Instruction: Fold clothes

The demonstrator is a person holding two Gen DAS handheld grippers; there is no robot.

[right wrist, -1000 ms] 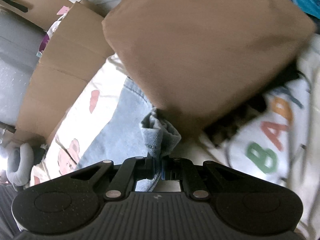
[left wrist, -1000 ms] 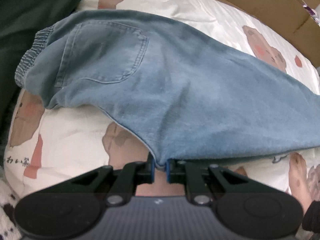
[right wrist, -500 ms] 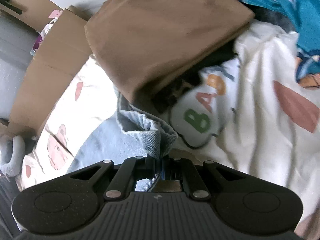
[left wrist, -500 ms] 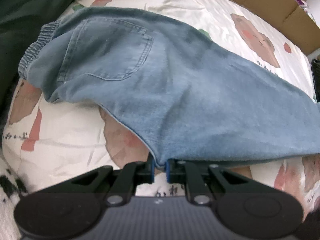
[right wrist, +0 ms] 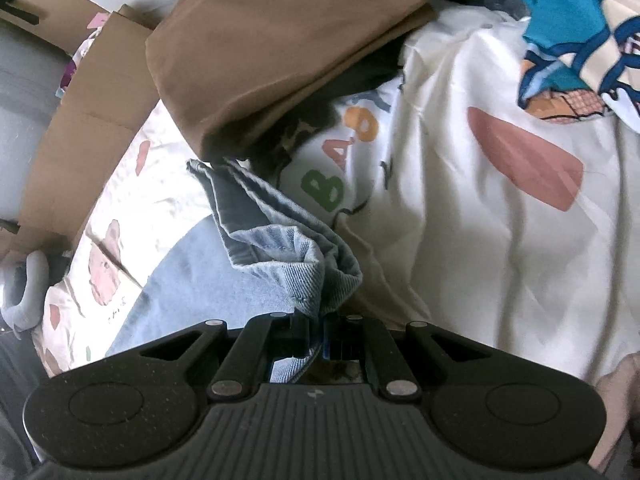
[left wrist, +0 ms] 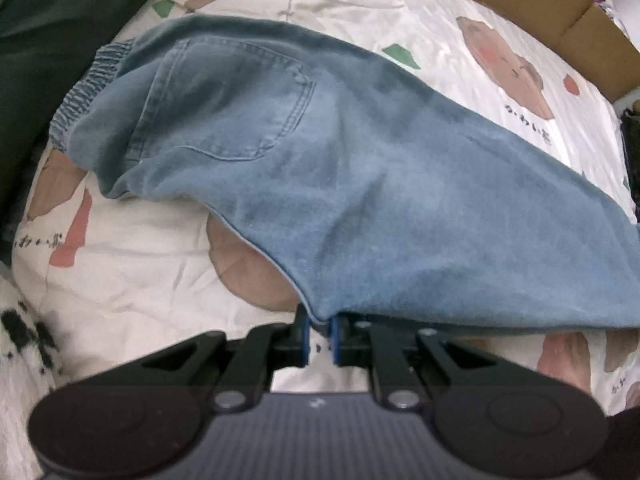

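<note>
The jeans (left wrist: 360, 184) lie spread across the bed sheet (left wrist: 152, 248), which is white with pink and brown printed shapes. All positions below are given relative to the jeans.

Left tool (left wrist: 319, 334): closed on the jeans. Its blue pads (left wrist: 305, 334) pinch the near edge of the denim at the crotch seam. From the grip point the fabric runs away from the camera. The elastic waistband (left wrist: 86, 92) is at the far left end of the jeans, and the back pocket (left wrist: 228, 96) sits just beside it, facing up. The leg section extends right, out of frame.

Right tool (right wrist: 318, 336): closed on the jeans. It holds a bunched fold of the leg hem (right wrist: 304, 256), with the hem stitching and lighter inner side of the denim visible. The rest of the leg trails down and to the left of the grip.

Surroundings:
- A folded brown garment (right wrist: 272, 48) lies beyond the hem end, its near corner touching or just over the denim; which cannot be told.
- A white cloth with coloured letters (right wrist: 340, 160) lies just right of the hem.
- A teal printed cloth (right wrist: 560, 12) lies well beyond, to the far right.
- Cardboard (left wrist: 540, 12) borders the bed along the far side of the jeans.
- A dark green cloth (left wrist: 48, 48) lies just beside the waistband.
</note>
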